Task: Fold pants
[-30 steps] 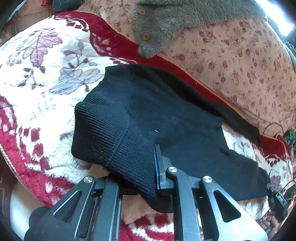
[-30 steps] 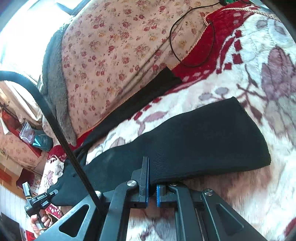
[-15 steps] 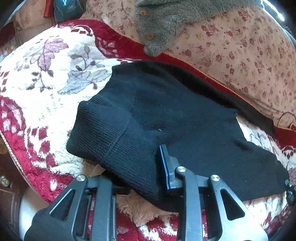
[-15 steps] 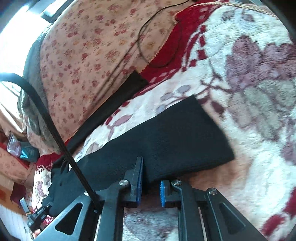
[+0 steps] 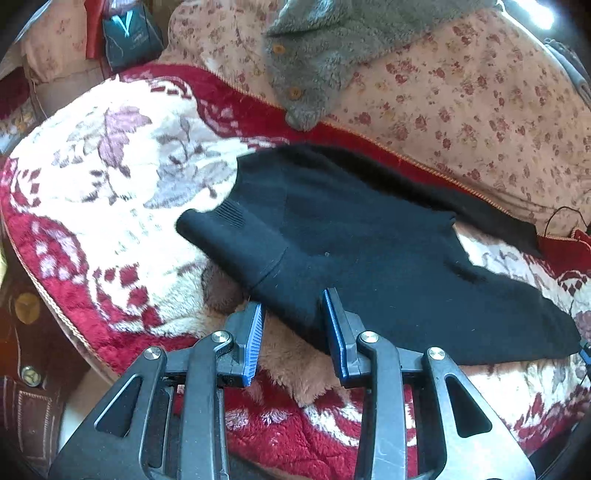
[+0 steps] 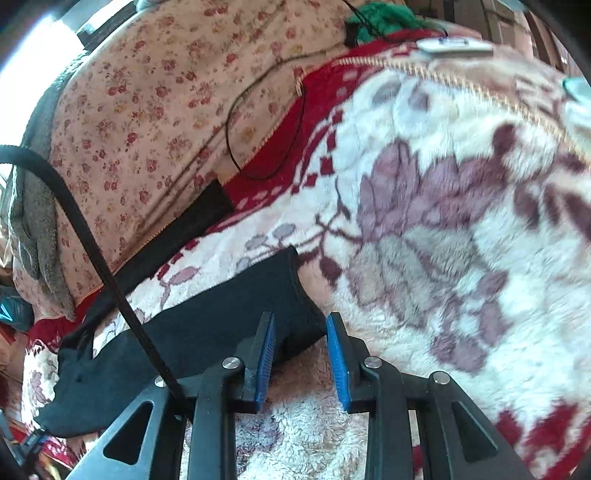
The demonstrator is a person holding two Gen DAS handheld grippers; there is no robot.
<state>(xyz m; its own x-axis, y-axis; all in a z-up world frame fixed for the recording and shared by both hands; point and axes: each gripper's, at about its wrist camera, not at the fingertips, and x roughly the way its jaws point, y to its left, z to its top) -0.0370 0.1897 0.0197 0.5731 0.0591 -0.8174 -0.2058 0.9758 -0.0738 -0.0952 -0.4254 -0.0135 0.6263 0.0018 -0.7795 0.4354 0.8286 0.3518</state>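
Black knitted pants (image 5: 369,251) lie folded lengthwise on the plush red-and-cream floral blanket (image 5: 110,192), released as left gripper (image 5: 293,332) and right gripper (image 6: 300,350) have just been opening, jaws parted.

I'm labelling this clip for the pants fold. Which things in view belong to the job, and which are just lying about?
Job:
- black pants
- left tool, open, just released
- right tool, open, just released

Lying about:
- grey fleece garment
- floral quilt
- black cable
- green item
- plush blanket, the work surface
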